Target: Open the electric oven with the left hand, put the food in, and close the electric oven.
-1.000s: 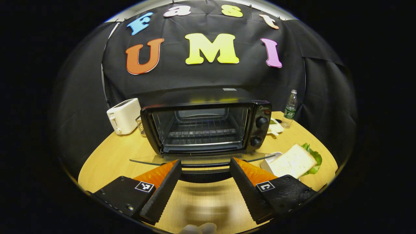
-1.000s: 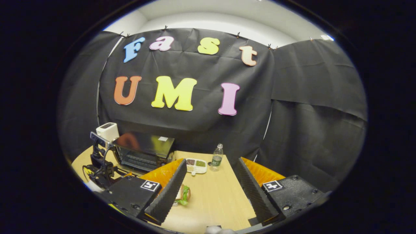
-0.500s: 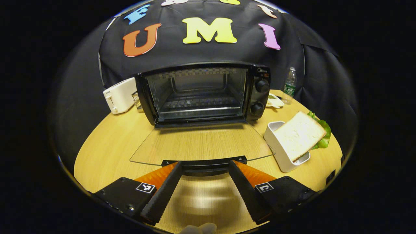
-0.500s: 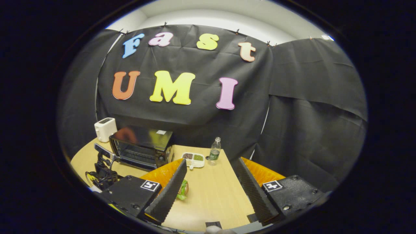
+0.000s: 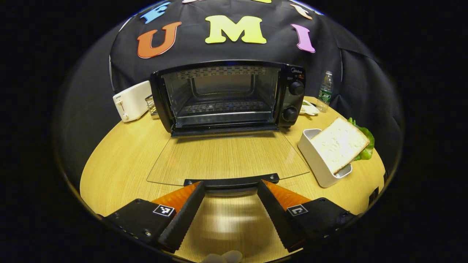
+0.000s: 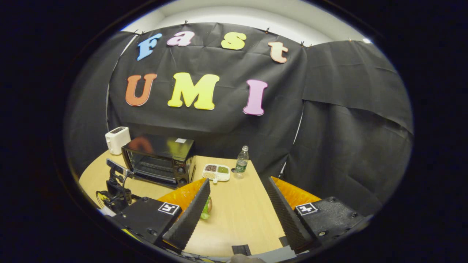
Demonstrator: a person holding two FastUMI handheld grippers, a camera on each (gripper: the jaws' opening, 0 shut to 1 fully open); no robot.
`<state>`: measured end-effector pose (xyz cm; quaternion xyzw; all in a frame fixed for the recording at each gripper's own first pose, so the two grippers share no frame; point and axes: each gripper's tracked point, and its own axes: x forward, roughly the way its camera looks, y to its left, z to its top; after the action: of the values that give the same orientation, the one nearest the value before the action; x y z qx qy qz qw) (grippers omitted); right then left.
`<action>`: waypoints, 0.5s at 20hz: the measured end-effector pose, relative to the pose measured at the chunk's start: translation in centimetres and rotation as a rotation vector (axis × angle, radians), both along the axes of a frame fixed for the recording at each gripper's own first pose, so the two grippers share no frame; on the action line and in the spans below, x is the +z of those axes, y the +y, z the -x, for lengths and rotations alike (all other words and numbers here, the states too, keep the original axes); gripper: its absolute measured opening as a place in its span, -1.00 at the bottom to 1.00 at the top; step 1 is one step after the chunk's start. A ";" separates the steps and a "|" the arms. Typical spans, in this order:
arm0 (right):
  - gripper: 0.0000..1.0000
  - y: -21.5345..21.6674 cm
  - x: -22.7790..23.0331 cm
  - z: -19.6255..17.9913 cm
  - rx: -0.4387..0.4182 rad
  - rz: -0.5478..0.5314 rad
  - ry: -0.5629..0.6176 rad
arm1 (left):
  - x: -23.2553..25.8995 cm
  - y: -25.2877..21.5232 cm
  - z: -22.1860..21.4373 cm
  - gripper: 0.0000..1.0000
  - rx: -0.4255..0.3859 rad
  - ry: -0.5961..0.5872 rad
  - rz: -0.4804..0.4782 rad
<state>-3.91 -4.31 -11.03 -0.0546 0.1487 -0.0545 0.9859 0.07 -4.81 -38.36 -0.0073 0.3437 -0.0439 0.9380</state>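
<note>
Left gripper view has the oven [image 5: 226,96] at upper centre, door [image 5: 226,160] down flat, its handle [image 5: 231,181] between the left gripper's [image 5: 230,204] spread fingers, sandwich [image 5: 338,144] at right; right gripper [image 6: 237,210] fingers apart, risking knocking the tilted bread off.

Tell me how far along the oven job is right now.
Opening looks done: the black electric oven's glass door lies flat, with the open left gripper at its handle. The white bread slice with lettuce sits in its white holder. Loading and closing remain; the right gripper is open.
</note>
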 end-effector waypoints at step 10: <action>0.89 1.0 -7.0 -4.4 0.165 -0.103 0.122 | 11.5 1.6 0.6 0.91 0.040 -0.194 0.027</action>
<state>0.44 -3.31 -18.01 -0.0190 0.2062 0.0382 0.9776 -0.52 -3.20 -26.87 -0.0227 0.2506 -0.0301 0.9674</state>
